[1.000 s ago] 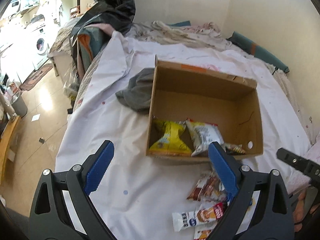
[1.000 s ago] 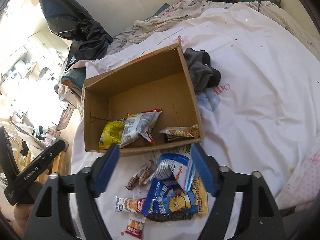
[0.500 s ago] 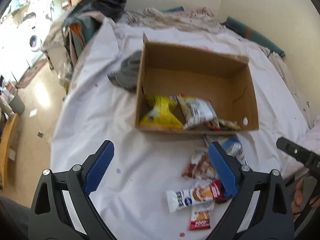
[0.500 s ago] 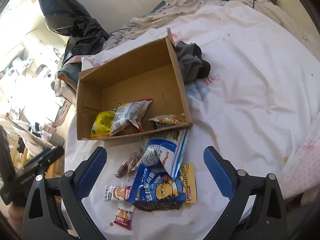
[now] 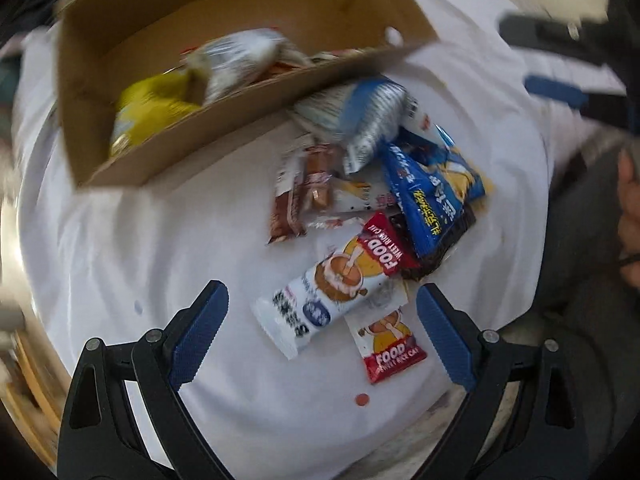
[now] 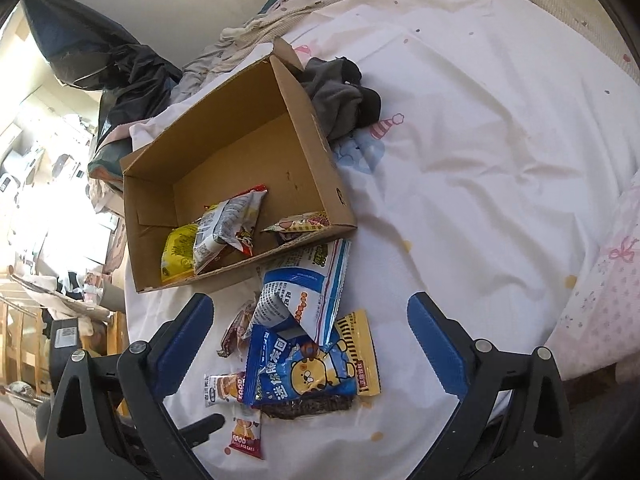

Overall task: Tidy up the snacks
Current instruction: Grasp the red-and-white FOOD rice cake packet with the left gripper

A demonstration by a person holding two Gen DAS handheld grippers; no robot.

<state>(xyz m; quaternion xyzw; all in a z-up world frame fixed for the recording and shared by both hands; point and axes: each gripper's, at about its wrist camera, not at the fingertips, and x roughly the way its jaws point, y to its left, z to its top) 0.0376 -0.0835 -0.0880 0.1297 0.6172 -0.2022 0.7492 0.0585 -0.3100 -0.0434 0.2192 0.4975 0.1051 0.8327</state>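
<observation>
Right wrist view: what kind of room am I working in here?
Most likely a bedroom in a lived-in home. The brown cardboard box and loose snack packets sit on a white printed bedsheet, rumpled bedding is heaped against the wall, and a grey garment lies beside the box.

Grey garment [image 6: 340, 96] on white sheet [image 6: 480, 140], black bag [image 6: 120, 68] beyond.

Matt cardboard box [image 6: 320, 148], glossy plastic snack packets [image 6: 304, 376], cotton sheet [image 6: 480, 140].
</observation>
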